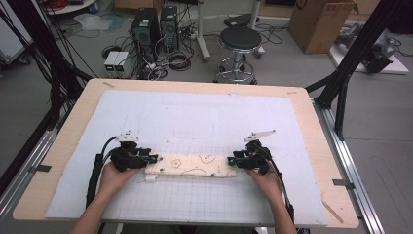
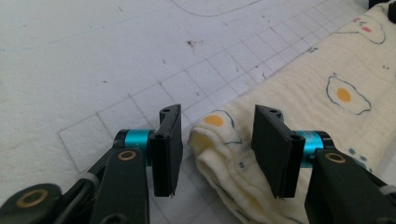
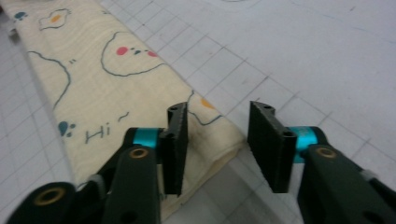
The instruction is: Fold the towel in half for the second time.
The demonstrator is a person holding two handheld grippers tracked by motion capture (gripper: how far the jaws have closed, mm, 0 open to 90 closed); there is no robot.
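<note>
Hands reach in low from the near edge, left gripper [image 1: 152, 158] and right gripper [image 1: 233, 160] facing inward, jaws apart at either end of the folded cloth [image 1: 191, 165] lying on the gridded mat [image 1: 195, 117].

Lighting: even, bright, diffuse overhead; no glare. Shadows: soft and faint on the worktop [image 1: 195, 117]. High view: slightly soft, low in detail. Both gripper views: cloth [image 2: 299, 116] and grid sharp at mid-range; nearest tong arms at the bottom edge blurred.
</note>
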